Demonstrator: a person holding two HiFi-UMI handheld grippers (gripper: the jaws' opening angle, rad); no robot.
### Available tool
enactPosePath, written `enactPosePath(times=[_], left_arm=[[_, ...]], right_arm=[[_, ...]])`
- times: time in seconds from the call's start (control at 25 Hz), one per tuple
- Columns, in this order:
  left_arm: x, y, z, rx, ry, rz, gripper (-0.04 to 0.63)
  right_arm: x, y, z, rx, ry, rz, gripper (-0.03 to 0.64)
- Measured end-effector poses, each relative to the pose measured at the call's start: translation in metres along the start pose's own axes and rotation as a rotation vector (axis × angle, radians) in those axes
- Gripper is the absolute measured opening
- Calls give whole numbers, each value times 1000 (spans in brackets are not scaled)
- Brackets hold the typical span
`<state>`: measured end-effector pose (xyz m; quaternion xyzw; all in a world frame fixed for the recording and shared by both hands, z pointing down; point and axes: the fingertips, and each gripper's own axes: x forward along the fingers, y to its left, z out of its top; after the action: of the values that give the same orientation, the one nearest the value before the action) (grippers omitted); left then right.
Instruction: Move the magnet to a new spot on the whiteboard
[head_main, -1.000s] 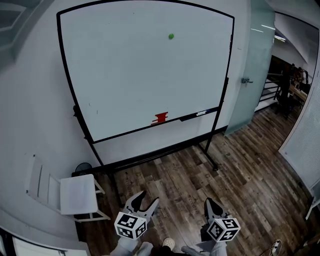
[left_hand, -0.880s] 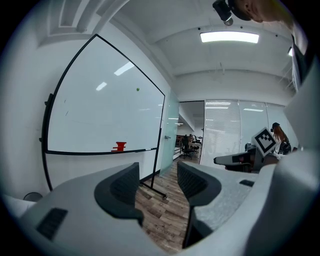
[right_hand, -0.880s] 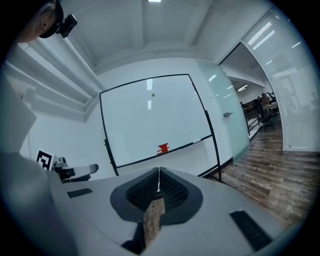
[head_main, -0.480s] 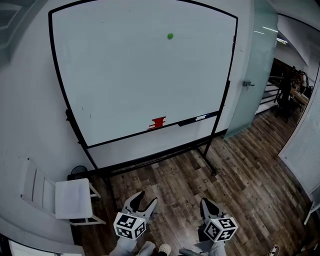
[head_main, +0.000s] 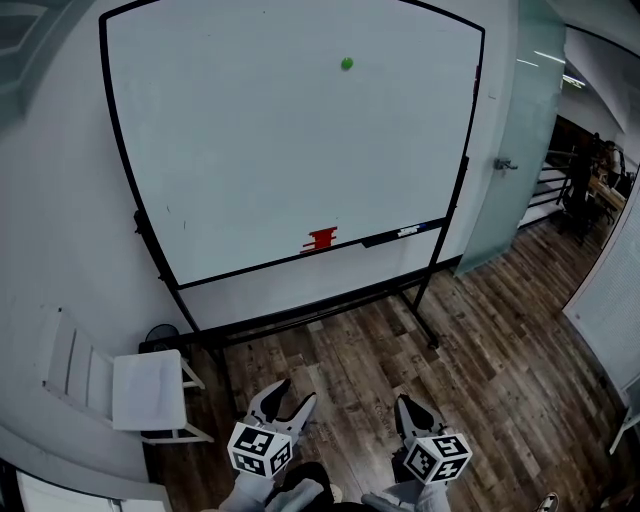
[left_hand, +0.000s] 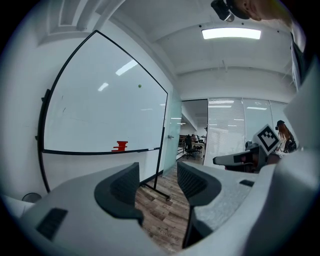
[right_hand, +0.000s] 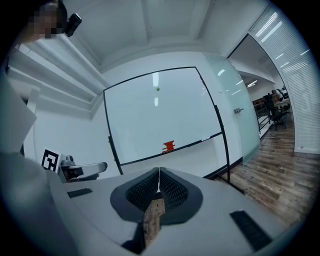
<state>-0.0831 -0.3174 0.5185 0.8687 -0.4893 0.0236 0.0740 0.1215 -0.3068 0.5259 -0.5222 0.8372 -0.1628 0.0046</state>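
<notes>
Magnet (head_main: 346, 63) — high on whiteboard (head_main: 250, 150)

1. A white chair (head_main: 150, 390) stands at the lower left, close to the white wall (head_main: 50, 200).
2. Wood planks cover the floor (head_main: 500, 350).
3. A red object (head_main: 321, 239) sits on a narrow ledge (head_main: 260, 268), and a marker (head_main: 405, 232) lies farther right on it.
4. A frosted glass door (head_main: 510, 130) with a handle (head_main: 505, 165) stands at the right.
5. A long ceiling light (left_hand: 231, 33) glows overhead.
</notes>
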Motion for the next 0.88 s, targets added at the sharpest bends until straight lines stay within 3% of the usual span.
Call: enactPosePath(times=[0.48, 0.88], left_arm=[[6, -16, -11, -9, 22, -18, 232], [73, 0, 14, 14, 17, -48, 232]], right_arm=[[-12, -10, -8, 21, 12, -21, 28], [31, -42, 21, 18, -4, -30, 28]])
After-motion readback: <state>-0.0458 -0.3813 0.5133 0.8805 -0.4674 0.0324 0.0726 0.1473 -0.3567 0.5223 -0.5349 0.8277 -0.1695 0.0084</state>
